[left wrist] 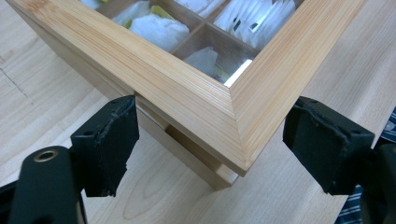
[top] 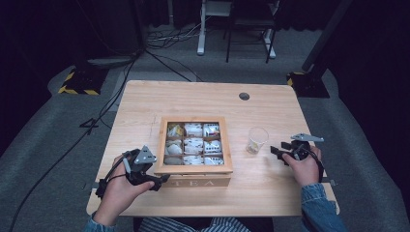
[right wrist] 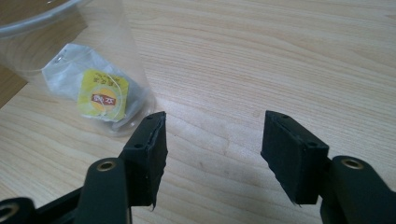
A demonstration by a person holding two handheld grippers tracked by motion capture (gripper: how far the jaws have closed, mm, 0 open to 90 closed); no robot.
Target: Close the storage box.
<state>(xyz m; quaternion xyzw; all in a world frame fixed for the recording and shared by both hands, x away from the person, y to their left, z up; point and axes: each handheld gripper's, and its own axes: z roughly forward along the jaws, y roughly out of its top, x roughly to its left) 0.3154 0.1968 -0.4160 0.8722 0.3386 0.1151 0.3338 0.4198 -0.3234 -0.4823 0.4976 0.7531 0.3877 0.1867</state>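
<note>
Jaws of left gripper (left wrist: 210, 144) spread wide, straddling near corner of tea box (top: 193, 145) lid at mid-bench (top: 145, 101); no contact. Right gripper (right wrist: 212, 149) released beside cup (right wrist: 74, 65). Lid: stiff, light wood with glass pane; pinch the frame edge.

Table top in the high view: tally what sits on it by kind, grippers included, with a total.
Wooden tea box: 1
Clear plastic cup, tea bag inside: 1
Hand-held grippers: 2, left gripper and right gripper
Total: 4
</note>
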